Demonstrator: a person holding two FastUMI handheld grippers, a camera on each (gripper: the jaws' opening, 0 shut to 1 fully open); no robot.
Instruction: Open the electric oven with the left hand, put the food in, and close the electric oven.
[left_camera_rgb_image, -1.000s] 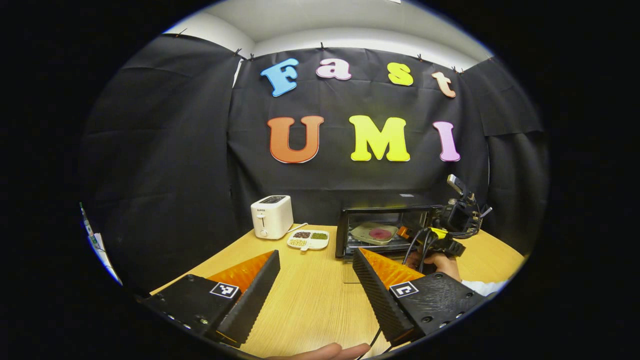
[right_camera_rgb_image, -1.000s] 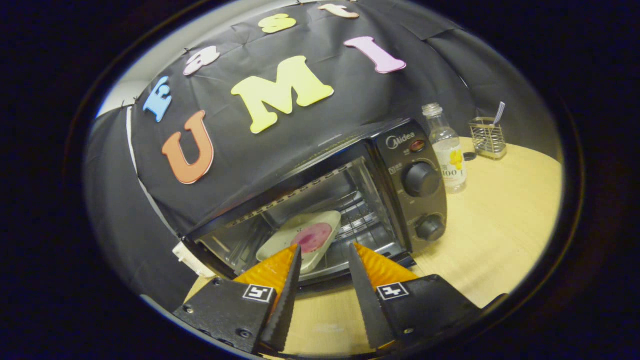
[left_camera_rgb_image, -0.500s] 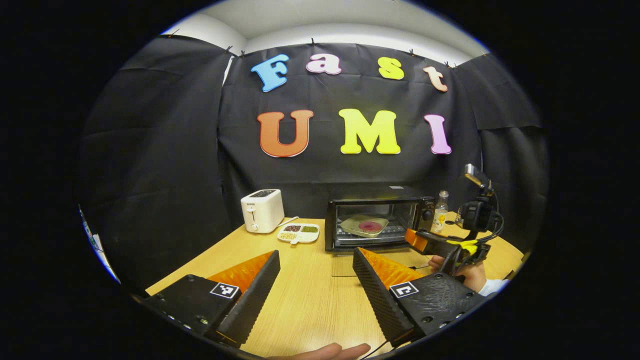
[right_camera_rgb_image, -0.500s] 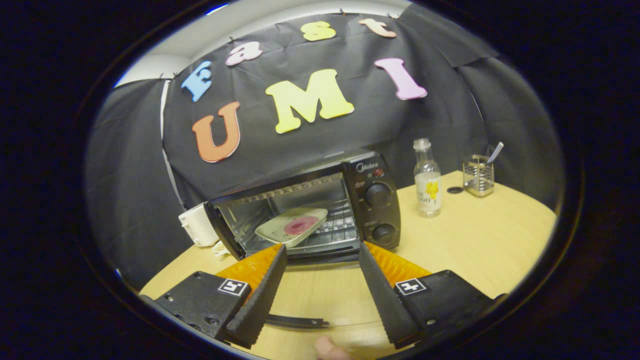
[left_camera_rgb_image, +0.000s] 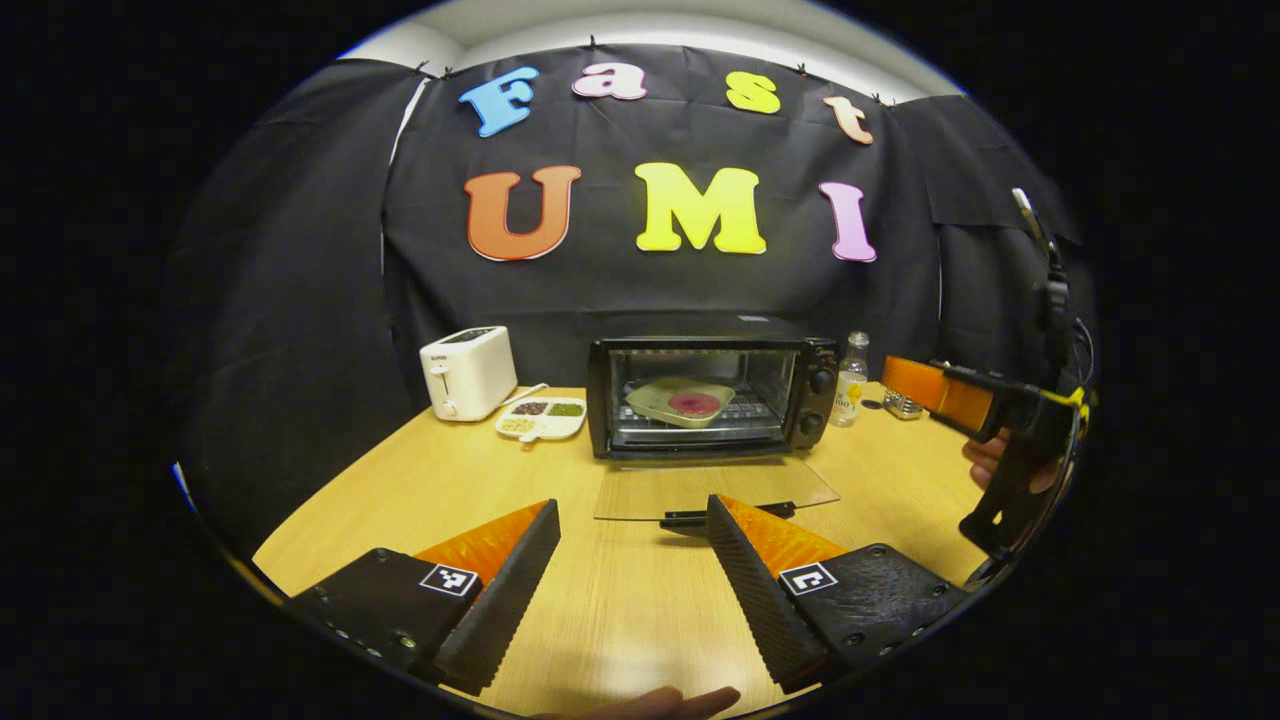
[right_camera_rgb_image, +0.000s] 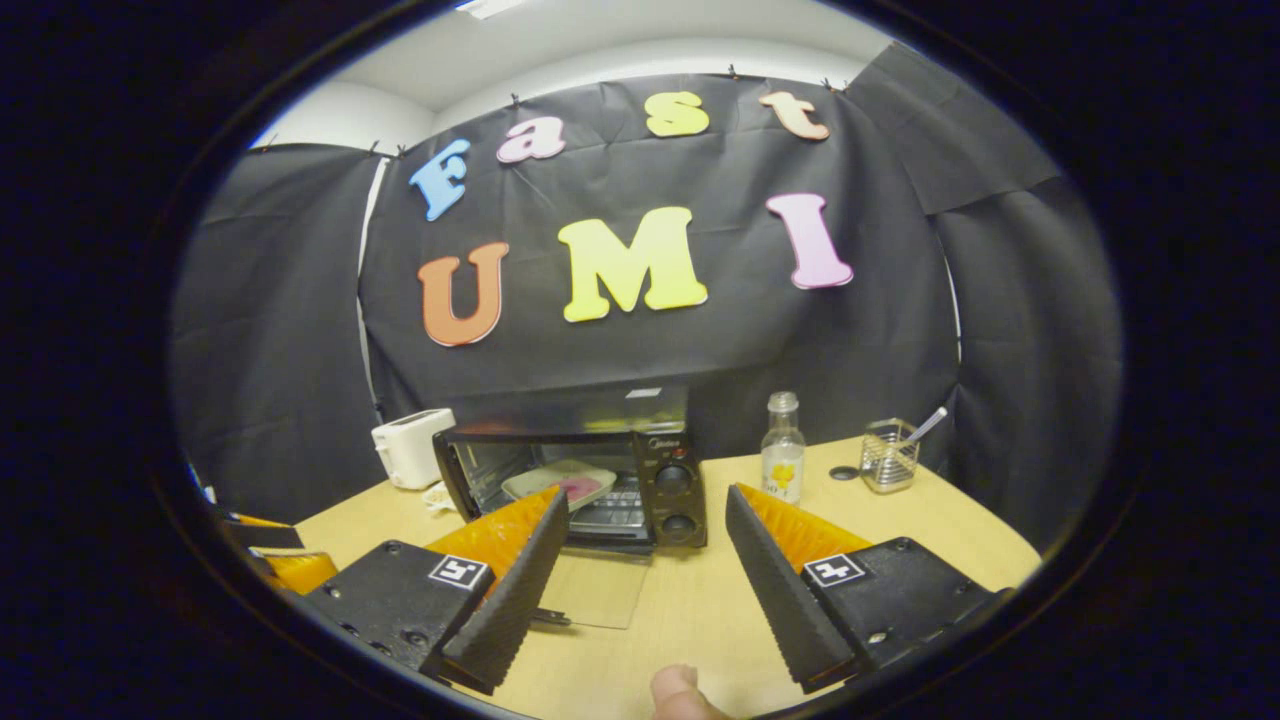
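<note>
The black electric oven (left_camera_rgb_image: 700, 392) stands at the back of the table with its glass door (left_camera_rgb_image: 715, 488) folded down flat, handle toward me. Inside, on the rack, rests a pale plate with pink food (left_camera_rgb_image: 682, 400). My left gripper (left_camera_rgb_image: 632, 505) is open and empty, low over the table just short of the door handle. At the right edge of the left gripper view, a hand holds my right gripper (left_camera_rgb_image: 940, 395) in the air. In the right gripper view that gripper (right_camera_rgb_image: 647, 493) is open and empty, well back from the oven (right_camera_rgb_image: 590, 480) and the plate (right_camera_rgb_image: 560, 483).
A white toaster (left_camera_rgb_image: 467, 372) and a divided snack dish (left_camera_rgb_image: 541, 419) sit left of the oven. To its right stand a clear bottle (right_camera_rgb_image: 783, 447), a dark cap (right_camera_rgb_image: 843, 473) and a wire holder with a utensil (right_camera_rgb_image: 890, 455). The wooden table (left_camera_rgb_image: 420, 490) stretches in front.
My right gripper has drawn back from the oven mouth, leaving the plate on the rack. Both grippers have moved back from the oven, which now looks smaller and more centred.
</note>
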